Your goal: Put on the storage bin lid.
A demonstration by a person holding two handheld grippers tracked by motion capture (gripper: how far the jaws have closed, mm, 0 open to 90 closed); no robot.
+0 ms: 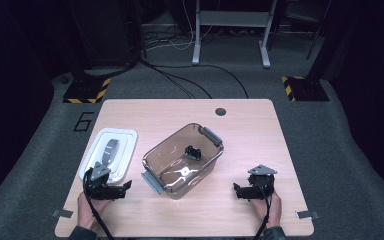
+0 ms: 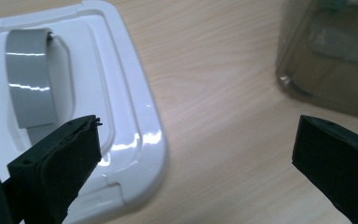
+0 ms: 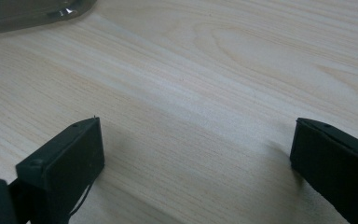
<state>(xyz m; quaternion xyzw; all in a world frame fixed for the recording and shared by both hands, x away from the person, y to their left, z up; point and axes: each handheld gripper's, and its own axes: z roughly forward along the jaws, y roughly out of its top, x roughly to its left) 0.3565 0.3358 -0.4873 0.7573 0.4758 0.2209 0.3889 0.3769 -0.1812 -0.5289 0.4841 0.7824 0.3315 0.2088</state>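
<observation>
At the near edge of the bench (image 1: 190,210), at about 7 o'clock, a hand (image 1: 86,210) holds the left tongs (image 1: 126,188). In the left gripper view their jaws stand wide apart with nothing between them; one jaw hangs over the near corner of the white lid (image 2: 135,116), the other over bare wood. At about 5 o'clock the other hand (image 1: 272,210) holds the right tongs (image 1: 236,190). Their jaws are also wide apart and empty, and in the right gripper view they rest low over the bare bench surface (image 3: 214,93).

Just beyond the left tongs, at about 9 o'clock, the white lid (image 1: 111,150) lies flat on the bench. It has a grey handle (image 2: 30,77) across its middle.

In the centre of the bench stands the clear brown container (image 1: 182,160), open on top and turned diagonal. It has grey clasps at its two short ends. It is near the lid but apart from it. Inside it, toward the far end, lies a small dark object (image 1: 194,152); I cannot tell what it is.

At 12 o'clock, close to the far edge, there is a round dark hole (image 1: 220,111) in the bench.
</observation>
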